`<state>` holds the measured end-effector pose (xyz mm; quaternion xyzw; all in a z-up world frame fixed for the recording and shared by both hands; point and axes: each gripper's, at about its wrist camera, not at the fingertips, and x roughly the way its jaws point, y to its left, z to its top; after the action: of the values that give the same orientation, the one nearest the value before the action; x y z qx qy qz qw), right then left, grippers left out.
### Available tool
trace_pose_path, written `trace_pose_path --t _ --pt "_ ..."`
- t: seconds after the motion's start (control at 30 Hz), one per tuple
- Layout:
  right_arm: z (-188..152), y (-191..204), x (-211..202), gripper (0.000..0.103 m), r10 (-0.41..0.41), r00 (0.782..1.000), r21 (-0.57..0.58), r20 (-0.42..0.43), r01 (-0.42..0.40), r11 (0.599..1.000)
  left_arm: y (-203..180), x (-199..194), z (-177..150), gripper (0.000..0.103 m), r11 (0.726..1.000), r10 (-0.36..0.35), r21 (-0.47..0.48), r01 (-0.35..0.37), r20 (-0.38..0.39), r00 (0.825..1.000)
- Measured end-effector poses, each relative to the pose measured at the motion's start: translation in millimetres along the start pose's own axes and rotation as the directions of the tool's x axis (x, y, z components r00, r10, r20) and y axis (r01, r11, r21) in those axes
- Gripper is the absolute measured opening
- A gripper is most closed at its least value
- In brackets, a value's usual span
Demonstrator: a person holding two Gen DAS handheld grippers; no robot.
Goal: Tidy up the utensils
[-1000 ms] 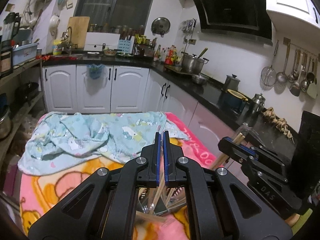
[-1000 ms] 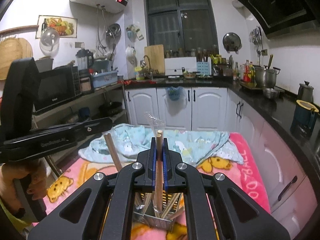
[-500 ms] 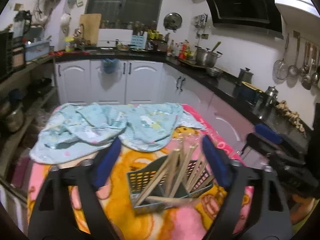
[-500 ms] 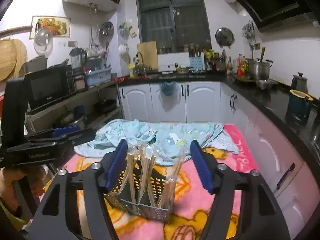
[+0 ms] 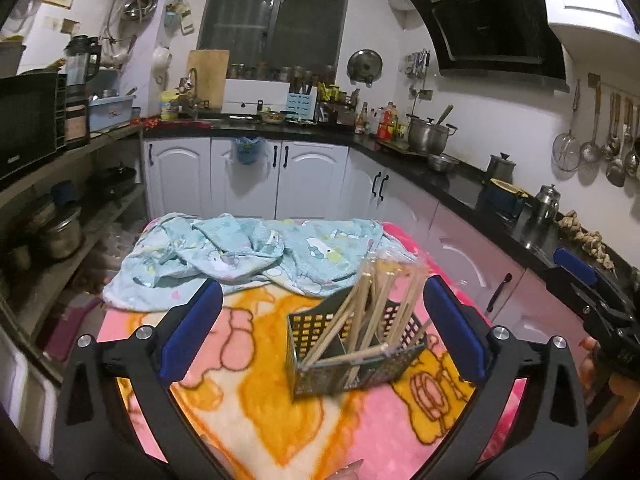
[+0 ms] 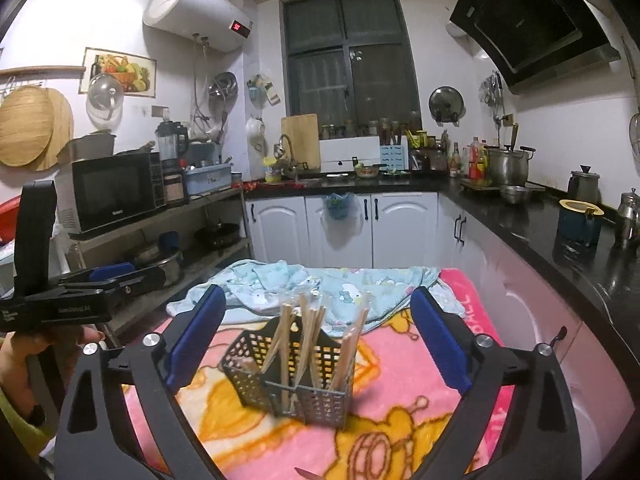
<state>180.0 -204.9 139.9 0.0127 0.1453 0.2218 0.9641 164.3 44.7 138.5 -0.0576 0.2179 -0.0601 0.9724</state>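
Observation:
A dark perforated utensil basket (image 5: 320,376) (image 6: 320,400) stands on the pink and orange blanket (image 5: 248,412) (image 6: 400,364). Several wooden chopsticks (image 5: 360,308) (image 6: 308,332) lean in it, some in clear wrap. My left gripper (image 5: 322,291) hangs back from the basket, its jaws opening wide, blue pads touching nothing. My right gripper (image 6: 318,297) faces the basket from the other side, a little away, jaws also opening with nothing gripped. Each gripper shows side-on in the other's view: the right gripper (image 5: 568,262) at the right edge, the left gripper (image 6: 128,271) at the left.
A crumpled light blue cartoon cloth (image 5: 240,252) (image 6: 340,288) lies at the far end of the blanket. A black countertop (image 6: 540,236) with pots runs along the right, shelves with a microwave (image 6: 112,192) along the left. A hand (image 6: 24,360) holds the left gripper.
Both grippers were shut close over the basket, the right on a chopstick. They have opened wide and drawn back, and the chopsticks now stand in the basket.

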Motion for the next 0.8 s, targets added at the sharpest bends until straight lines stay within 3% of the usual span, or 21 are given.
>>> trace_pose_path --t 0.37,0.8 --pt "-20 25 -38 0.096 0.009 1.000 -0.025 0.012 -0.009 1.000 -2 -41 -35 0.092 1.000 0.006 -0.013 -0.006 -0.005 1.000" --pt "-98 46 -44 0.097 -0.032 0.988 -0.039 -0.151 0.027 0.999 -5 -49 -108 0.092 0.998 0.055 -0.017 -0.057 -0.106 0.993"
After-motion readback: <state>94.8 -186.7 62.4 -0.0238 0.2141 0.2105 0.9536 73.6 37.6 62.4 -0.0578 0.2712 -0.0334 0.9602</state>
